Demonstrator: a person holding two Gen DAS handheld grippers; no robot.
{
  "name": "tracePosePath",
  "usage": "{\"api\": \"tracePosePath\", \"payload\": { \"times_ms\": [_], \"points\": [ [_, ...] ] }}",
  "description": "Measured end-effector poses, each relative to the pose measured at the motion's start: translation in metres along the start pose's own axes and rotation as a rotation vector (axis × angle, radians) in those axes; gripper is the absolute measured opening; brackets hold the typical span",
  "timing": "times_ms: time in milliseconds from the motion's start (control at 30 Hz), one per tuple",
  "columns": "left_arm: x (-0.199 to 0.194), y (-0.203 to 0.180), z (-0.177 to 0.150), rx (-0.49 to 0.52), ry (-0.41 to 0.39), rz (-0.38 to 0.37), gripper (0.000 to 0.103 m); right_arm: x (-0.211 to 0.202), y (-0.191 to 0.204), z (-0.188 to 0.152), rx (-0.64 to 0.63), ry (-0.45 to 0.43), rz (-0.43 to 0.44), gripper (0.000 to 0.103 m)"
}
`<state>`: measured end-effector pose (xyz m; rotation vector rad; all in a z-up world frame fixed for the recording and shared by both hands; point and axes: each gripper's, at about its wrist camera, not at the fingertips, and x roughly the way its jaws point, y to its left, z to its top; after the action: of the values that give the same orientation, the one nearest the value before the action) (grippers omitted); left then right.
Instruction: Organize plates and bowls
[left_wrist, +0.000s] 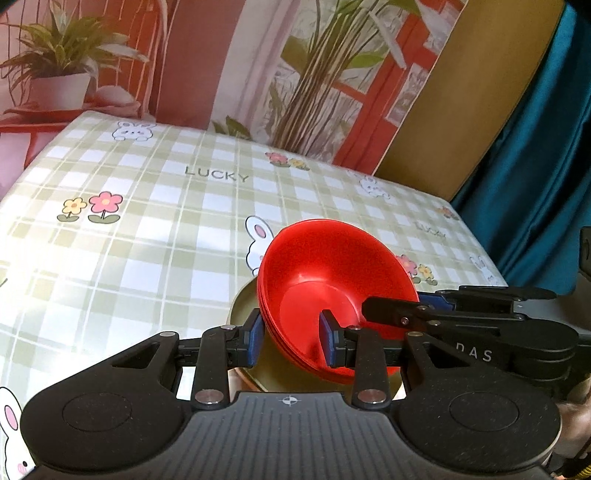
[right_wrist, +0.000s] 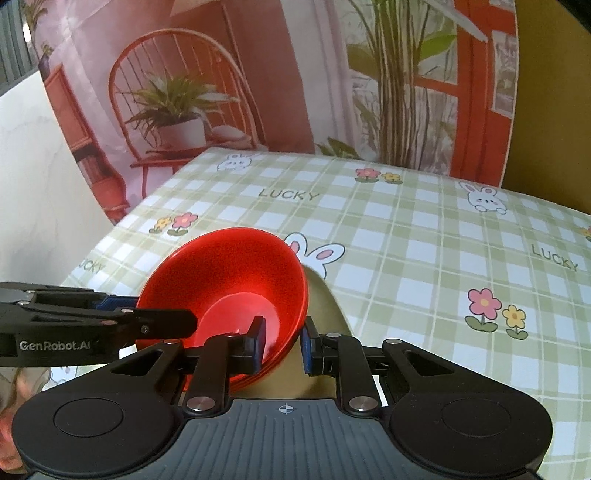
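Note:
A stack of red bowls (left_wrist: 332, 280) sits nested on an olive-gold plate (left_wrist: 243, 306) on the checked tablecloth. My left gripper (left_wrist: 291, 338) straddles the stack's left rim, one blue pad outside and one inside, with a gap to the wall on both sides. My right gripper (right_wrist: 282, 341) straddles the stack's right rim (right_wrist: 236, 280) the same way, above the plate (right_wrist: 325, 306). Each gripper shows in the other's view: the right one (left_wrist: 424, 314) and the left one (right_wrist: 110, 317).
The table (right_wrist: 406, 240) carries a green checked cloth with rabbits, flowers and "LUCKY" print. A printed backdrop stands behind its far edge. A teal curtain (left_wrist: 535, 166) hangs at the right. A white wall (right_wrist: 37, 184) lies to the left.

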<state>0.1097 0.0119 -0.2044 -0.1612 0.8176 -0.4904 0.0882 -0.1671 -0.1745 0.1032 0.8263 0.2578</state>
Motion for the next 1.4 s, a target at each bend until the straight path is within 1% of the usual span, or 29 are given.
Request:
{"api": "tracePosePath", "payload": {
  "times_ms": [400,667,900,933,1000,1167,1233,1300,1333,1367,1400],
  "points": [
    [0.011,0.0,-0.01,-0.016,0.054,0.003,0.034,0.008,-0.006,-0.009,0.016,0.038,0.004,0.018],
    [0.011,0.0,-0.012,-0.022,0.054,0.002,0.034,0.008,-0.006,-0.011,0.018,0.049,0.002,0.018],
    [0.008,-0.002,-0.008,-0.01,0.049,0.019,0.035,0.003,-0.007,-0.01,0.019,0.031,-0.005,0.02],
    [0.007,-0.002,-0.008,-0.006,0.046,0.023,0.036,0.001,-0.007,-0.01,0.019,0.027,-0.007,0.02],
    [0.003,-0.004,-0.007,0.011,0.034,0.037,0.036,-0.002,-0.007,-0.009,0.021,0.016,-0.01,0.025],
    [-0.01,-0.01,-0.001,0.058,-0.012,0.082,0.038,-0.013,-0.008,-0.005,0.023,-0.019,-0.016,0.026],
    [-0.017,-0.011,0.003,0.064,-0.034,0.095,0.042,-0.019,-0.008,-0.003,0.023,-0.037,-0.02,0.028],
    [-0.025,-0.014,0.008,0.074,-0.067,0.111,0.043,-0.026,-0.009,0.0,0.023,-0.058,-0.023,0.031],
    [-0.029,-0.015,0.01,0.079,-0.08,0.116,0.046,-0.029,-0.01,0.002,0.023,-0.069,-0.026,0.031],
    [-0.035,-0.017,0.013,0.085,-0.1,0.122,0.049,-0.034,-0.01,0.004,0.022,-0.084,-0.031,0.034],
    [-0.039,-0.019,0.015,0.09,-0.118,0.129,0.056,-0.038,-0.01,0.006,0.021,-0.101,-0.036,0.04]
  ]
}}
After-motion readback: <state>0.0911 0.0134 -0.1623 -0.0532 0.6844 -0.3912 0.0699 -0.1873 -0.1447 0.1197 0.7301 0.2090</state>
